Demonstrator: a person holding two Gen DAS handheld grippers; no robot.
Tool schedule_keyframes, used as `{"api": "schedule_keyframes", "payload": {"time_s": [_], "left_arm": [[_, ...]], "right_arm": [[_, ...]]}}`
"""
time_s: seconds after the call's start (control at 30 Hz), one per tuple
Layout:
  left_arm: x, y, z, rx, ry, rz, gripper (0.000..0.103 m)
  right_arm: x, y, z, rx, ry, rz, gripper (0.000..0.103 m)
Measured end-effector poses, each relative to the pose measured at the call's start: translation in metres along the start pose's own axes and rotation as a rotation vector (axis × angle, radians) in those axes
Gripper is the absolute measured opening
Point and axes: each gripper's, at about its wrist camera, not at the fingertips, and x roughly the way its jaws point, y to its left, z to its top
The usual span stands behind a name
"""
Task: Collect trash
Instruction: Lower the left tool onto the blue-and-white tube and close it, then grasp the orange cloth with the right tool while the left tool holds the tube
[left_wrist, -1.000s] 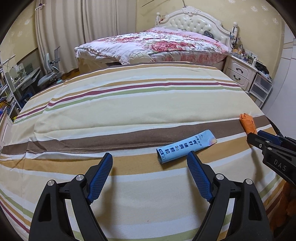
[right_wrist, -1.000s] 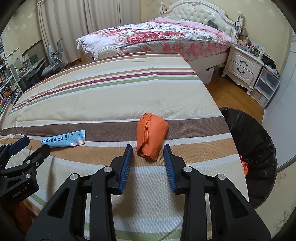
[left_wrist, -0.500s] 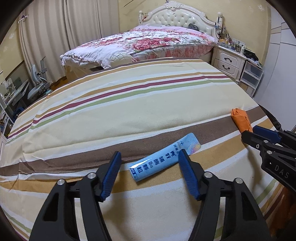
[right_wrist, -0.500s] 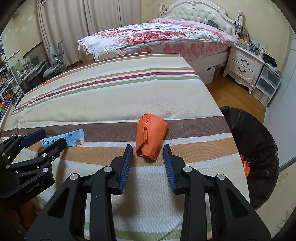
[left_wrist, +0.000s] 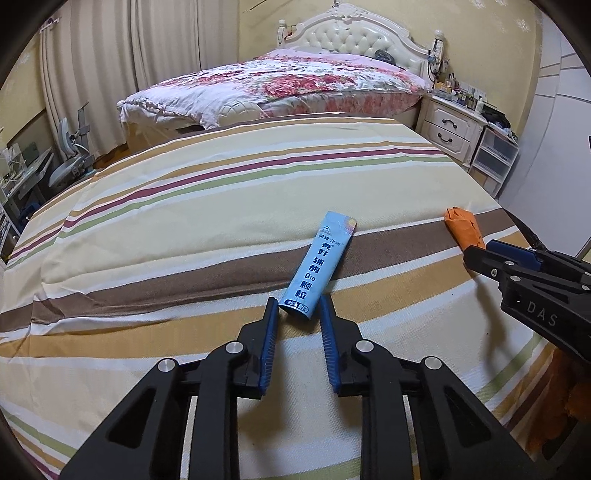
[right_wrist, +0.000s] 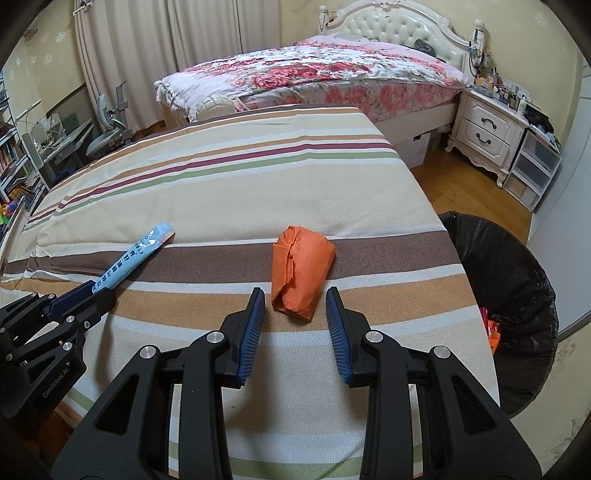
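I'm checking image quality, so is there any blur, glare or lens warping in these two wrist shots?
Left wrist view: sharp, print on the blue sachet legible, dark fisheye corners, stripes on the striped cover bow. Right wrist view: equally sharp, warm even light, no glare, soft shadow beside the orange wad, black bin stretched at the edge.

Left tongs have just been closing, blue pads now pinching the near end of the light-blue sachet, which lies on the striped bedspread pointing far-right. Right tongs enter from the right, tips at the orange wad. Floral bed far behind.
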Motion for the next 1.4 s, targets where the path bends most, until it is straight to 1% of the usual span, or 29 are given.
{"api": "schedule_keyframes", "payload": {"time_s": [0.1,0.17,0.2,0.23,0.3,0.5,0.57,0.6,0.63,0.67,0.73,0.83,0.93,1.13,1.4], "left_arm": [[0.001,0.000,0.002,0.000,0.004,-0.005,0.024],[0.001,0.000,0.002,-0.007,0.006,-0.011,0.027],[0.001,0.000,0.003,-0.010,0.005,-0.010,0.035],[0.002,-0.001,0.004,-0.010,0.002,-0.005,0.048],[0.002,-0.001,0.005,-0.008,-0.005,-0.001,0.057],[0.013,-0.005,0.013,0.010,0.019,0.002,0.058],[0.014,-0.006,0.013,0.016,0.014,0.007,0.054],[0.014,-0.007,0.014,0.022,0.011,0.009,0.046],[0.014,-0.008,0.014,0.030,0.008,0.015,0.042],[0.013,-0.009,0.013,0.036,0.005,0.017,0.040],[0.013,-0.011,0.013,0.048,-0.001,0.021,0.027],[0.012,-0.011,0.012,0.049,-0.006,0.030,0.021],[0.012,-0.008,0.013,0.034,-0.006,0.025,0.018],[0.009,-0.002,0.013,-0.009,-0.009,0.011,0.017],[-0.002,0.005,0.016,-0.046,-0.046,0.018,0.017]], "right_arm": [[0.000,0.000,0.000,-0.001,0.000,0.000,0.033],[0.000,0.000,0.000,-0.001,-0.001,-0.001,0.033],[0.000,0.000,0.000,0.000,-0.001,-0.001,0.033],[-0.001,-0.001,0.000,0.000,-0.001,0.000,0.033],[0.000,-0.001,0.000,0.002,-0.002,0.003,0.033],[0.002,0.000,0.003,0.006,-0.004,0.013,0.033],[0.003,0.001,0.004,0.008,-0.005,0.017,0.033],[0.003,0.001,0.004,0.009,-0.006,0.019,0.033],[0.003,0.000,0.004,0.009,-0.006,0.019,0.033],[0.004,0.001,0.004,0.010,-0.007,0.020,0.033],[0.003,-0.002,0.003,0.013,-0.007,0.023,0.033],[0.001,-0.003,0.002,0.012,-0.008,0.022,0.033],[0.001,-0.004,0.002,0.012,-0.008,0.023,0.033],[0.001,-0.004,0.002,0.015,-0.008,0.023,0.033],[0.000,-0.004,0.003,0.017,-0.012,0.024,0.032]]}}
